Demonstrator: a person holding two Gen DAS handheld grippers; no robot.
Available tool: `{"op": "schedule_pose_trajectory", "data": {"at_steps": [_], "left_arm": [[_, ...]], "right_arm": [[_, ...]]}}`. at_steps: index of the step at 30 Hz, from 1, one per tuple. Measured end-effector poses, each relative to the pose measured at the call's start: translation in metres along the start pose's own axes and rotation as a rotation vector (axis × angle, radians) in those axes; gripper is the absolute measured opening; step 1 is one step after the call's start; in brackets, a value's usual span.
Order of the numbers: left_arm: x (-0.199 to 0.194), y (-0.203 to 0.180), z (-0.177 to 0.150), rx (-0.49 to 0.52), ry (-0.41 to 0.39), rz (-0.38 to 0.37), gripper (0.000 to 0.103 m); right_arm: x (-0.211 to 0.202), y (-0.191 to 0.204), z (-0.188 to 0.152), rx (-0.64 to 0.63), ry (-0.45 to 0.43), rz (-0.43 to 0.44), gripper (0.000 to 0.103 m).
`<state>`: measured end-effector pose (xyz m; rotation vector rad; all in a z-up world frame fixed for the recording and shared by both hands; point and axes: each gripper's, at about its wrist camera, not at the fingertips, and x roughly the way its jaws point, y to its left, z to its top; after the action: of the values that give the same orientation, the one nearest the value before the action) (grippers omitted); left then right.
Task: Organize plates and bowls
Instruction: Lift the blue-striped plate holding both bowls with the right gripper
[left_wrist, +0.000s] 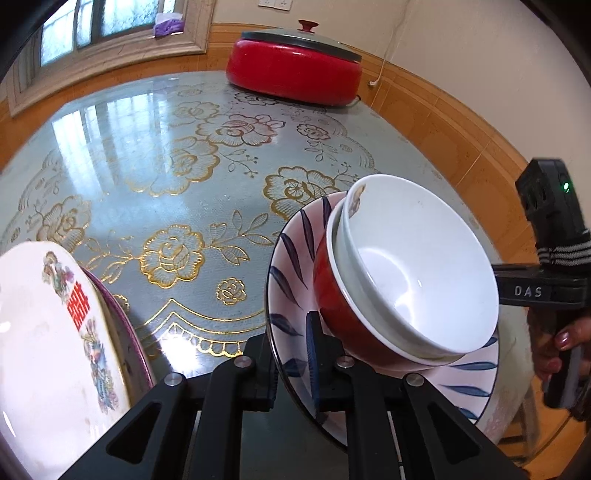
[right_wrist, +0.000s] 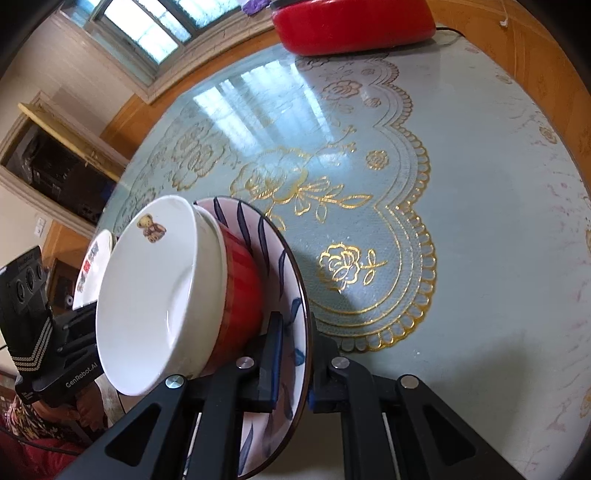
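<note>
You carry one leaf plate (left_wrist: 291, 258) and two nested bowls (left_wrist: 417, 266), both grippers (left_wrist: 291, 354) (right_wrist: 293, 354) angled down, clamped on its rim

Left claw (left_wrist: 293, 363) and right claw (right_wrist: 293, 360) both clamped, angled downward.

Glossy grey-green table top (left_wrist: 155, 155) with gold rose lace pattern, window (left_wrist: 92, 26) at upper left casting bright reflections, cream wall (left_wrist: 461, 55) above orange-tan wainscot (left_wrist: 443, 122), dark wall niche (right_wrist: 55, 173) at left.
</note>
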<state>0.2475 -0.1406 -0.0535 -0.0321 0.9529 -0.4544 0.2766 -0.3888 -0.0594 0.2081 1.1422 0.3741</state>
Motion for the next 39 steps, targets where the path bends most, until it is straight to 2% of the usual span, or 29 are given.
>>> {"op": "schedule_pose_trajectory", "data": {"at_steps": [4,8,12,17,31,39], "left_arm": [[0.002,-0.003,-0.002,0.035,0.030,0.000,0.015],[0.006,-0.006,-0.003,0.073,0.014,0.001,0.017],[0.007,-0.006,-0.002,0.097,0.006,-0.004,0.017],[0.003,-0.008,-0.006,0.090,-0.005,0.007,0.016],[-0.033,0.007,-0.001,-0.005,-0.054,0.024,0.014],[-0.069,0.025,-0.004,-0.081,-0.109,0.046,0.013]], "right_arm": [[0.002,0.006,-0.007,-0.025,0.049,-0.012,0.013],[0.005,0.004,-0.008,-0.002,0.022,-0.001,0.012],[0.004,0.010,-0.010,-0.035,0.016,-0.023,0.012],[0.004,0.016,-0.013,-0.047,0.004,-0.020,0.012],[-0.002,0.039,0.009,-0.064,0.010,0.030,0.012],[-0.010,0.074,0.026,-0.144,0.009,0.046,0.012]]}}
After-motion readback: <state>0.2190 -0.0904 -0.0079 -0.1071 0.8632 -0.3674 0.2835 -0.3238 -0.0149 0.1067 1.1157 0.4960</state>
